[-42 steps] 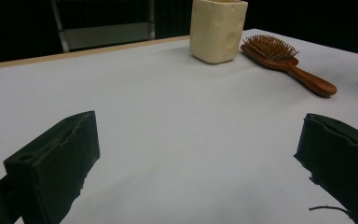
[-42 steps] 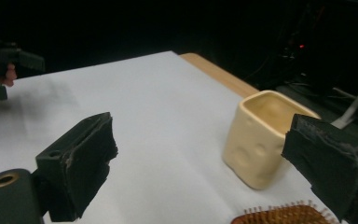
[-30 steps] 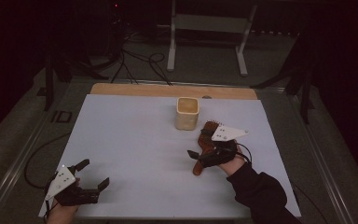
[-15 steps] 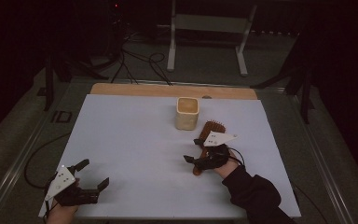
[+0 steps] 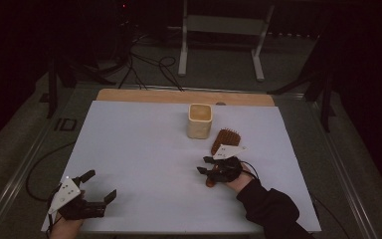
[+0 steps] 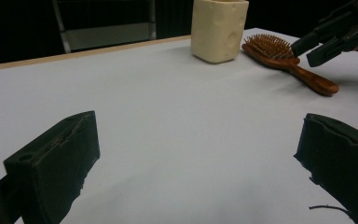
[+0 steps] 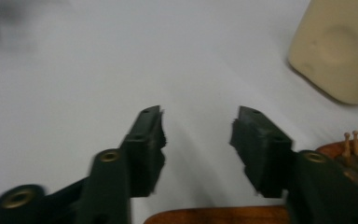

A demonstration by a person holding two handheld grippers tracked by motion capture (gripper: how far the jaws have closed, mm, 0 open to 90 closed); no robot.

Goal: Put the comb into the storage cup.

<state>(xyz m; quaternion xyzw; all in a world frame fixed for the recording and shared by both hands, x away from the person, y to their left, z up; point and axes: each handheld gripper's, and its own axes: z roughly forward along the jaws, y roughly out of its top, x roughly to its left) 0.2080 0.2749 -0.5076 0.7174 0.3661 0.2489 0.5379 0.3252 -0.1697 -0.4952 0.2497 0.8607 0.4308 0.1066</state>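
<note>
Now right gripper (image 5: 205,165), half-closed, over hairbrush (image 5: 222,141) handle.

A white table (image 5: 144,164) fills the frame's middle. A cream cup (image 5: 200,121) stands upper centre; a wooden hairbrush (image 5: 222,144) lies just right of it, both directly on the table.

The hairbrush (image 6: 289,60) looks like shiny brown wood (its pins too). The cup (image 6: 219,28) is matt, cream and dimpled. The table (image 5: 144,149) is smooth matt white, with a wooden far edge.
</note>
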